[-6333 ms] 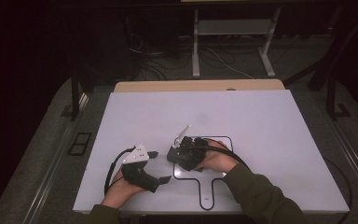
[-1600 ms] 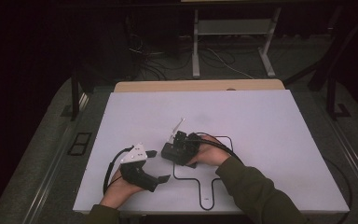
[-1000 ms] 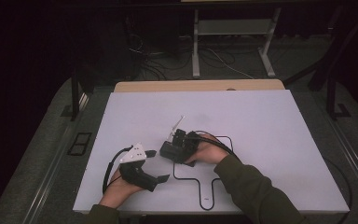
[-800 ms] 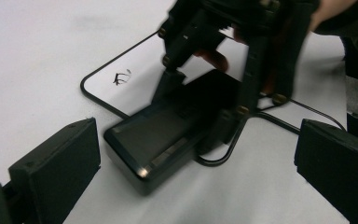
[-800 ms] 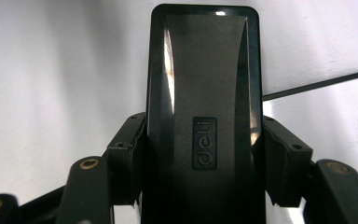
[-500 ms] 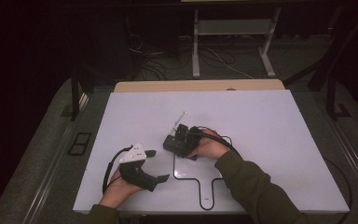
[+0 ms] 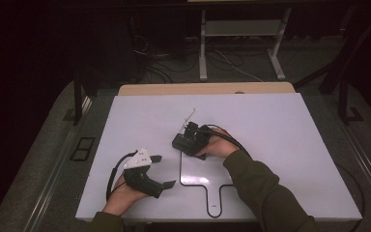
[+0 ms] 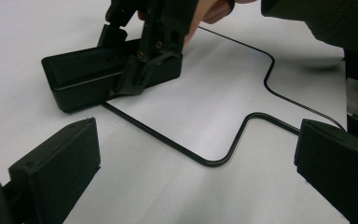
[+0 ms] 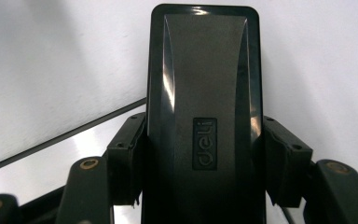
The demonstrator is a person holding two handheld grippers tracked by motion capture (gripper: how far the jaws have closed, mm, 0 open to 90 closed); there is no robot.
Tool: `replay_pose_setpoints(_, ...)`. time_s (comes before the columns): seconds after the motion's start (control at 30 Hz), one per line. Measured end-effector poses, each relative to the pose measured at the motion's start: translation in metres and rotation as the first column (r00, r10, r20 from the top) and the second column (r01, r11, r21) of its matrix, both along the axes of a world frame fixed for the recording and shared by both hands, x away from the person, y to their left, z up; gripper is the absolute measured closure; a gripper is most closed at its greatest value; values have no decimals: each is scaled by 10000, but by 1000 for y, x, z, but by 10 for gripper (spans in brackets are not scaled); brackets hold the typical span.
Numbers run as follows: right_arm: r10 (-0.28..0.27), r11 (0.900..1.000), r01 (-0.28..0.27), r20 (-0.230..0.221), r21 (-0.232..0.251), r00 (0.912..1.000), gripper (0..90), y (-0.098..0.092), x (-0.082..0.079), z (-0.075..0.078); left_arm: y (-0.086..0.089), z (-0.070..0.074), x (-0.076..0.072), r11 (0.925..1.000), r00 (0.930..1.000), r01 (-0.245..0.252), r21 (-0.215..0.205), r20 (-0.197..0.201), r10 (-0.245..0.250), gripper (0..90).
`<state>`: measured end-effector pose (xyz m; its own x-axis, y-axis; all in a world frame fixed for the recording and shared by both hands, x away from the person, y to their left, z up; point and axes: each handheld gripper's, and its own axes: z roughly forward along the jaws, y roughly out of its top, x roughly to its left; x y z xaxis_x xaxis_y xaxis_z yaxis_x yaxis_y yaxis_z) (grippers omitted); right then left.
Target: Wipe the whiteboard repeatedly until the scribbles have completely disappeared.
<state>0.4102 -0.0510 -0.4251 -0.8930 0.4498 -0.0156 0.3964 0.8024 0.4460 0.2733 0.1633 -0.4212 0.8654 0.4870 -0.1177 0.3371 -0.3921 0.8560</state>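
A black block eraser [image 7: 182, 143] marked "deli" [image 9: 205, 116] lies flat on the white board [image 7: 270, 121]. My right gripper [image 7: 187, 139] is shut on it, one pad pressing each long side [image 9: 205, 170]. The eraser sits at the upper left corner of a black paddle-shaped outline [image 7: 207, 186] drawn on the board, whose inside looks glossier. My left gripper [image 7: 163, 170] rests at the board's lower left, open, with nothing between its jaws [image 8: 196, 172]. In the left gripper view the eraser [image 8: 93, 74] and the line [image 8: 223, 156] lie just ahead.
The board lies on a wooden table [image 7: 203, 89] whose edge shows behind it. Beyond it, on the dark floor, stand a metal frame [image 7: 241, 43] and loose cables [image 7: 159, 53]. A black cable [image 7: 113, 171] loops from the left gripper.
My right gripper has slid the eraser a little away from the person, toward the top of the outline. The left gripper has stayed where it was.
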Motion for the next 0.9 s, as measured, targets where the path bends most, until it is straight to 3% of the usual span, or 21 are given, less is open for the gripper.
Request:
replay_pose_setpoints(0.1,-523,9984,526,-130,217,9985,385,-6,8,-1,0,0,0,10000,10000,6,-12,-1,-6,0)
replay_pose_setpoints(0.3,-733,9970,737,-183,235,9971,384,-10,12,-1,1,0,1,10000,10000,-13,-28,-12,13,0)
replay_pose_setpoints(0.4,-314,9995,314,23,31,9995,384,-3,2,0,0,0,1,10000,10000,-10,-17,10,10,0)
replay_pose_setpoints(0.43,1,10000,0,-186,53,9998,384,-1,-2,0,0,0,0,10000,10000,-31,-40,1,31,0)
replay_pose_setpoints(0.53,355,9994,-355,-49,40,9994,384,4,-14,0,1,0,0,9999,10000,-76,-66,34,76,0)
replay_pose_setpoints(0.6,122,9999,-122,-25,-3,9999,384,0,-10,0,1,1,0,10000,10000,-64,-58,15,64,0)
replay_pose_setpoints(0.67,-454,9989,457,265,-123,9986,384,-9,-1,1,0,1,0,9999,10000,-72,-114,22,72,0)
replay_pose_setpoints(0.73,-1092,9940,1093,98,-76,9940,382,-19,8,1,0,0,0,9998,9999,-104,-166,14,104,0)
replay_pose_setpoints(0.9,-793,9968,793,-59,-1,9968,378,-22,9,0,0,0,1,9999,10000,-85,-123,3,85,0)
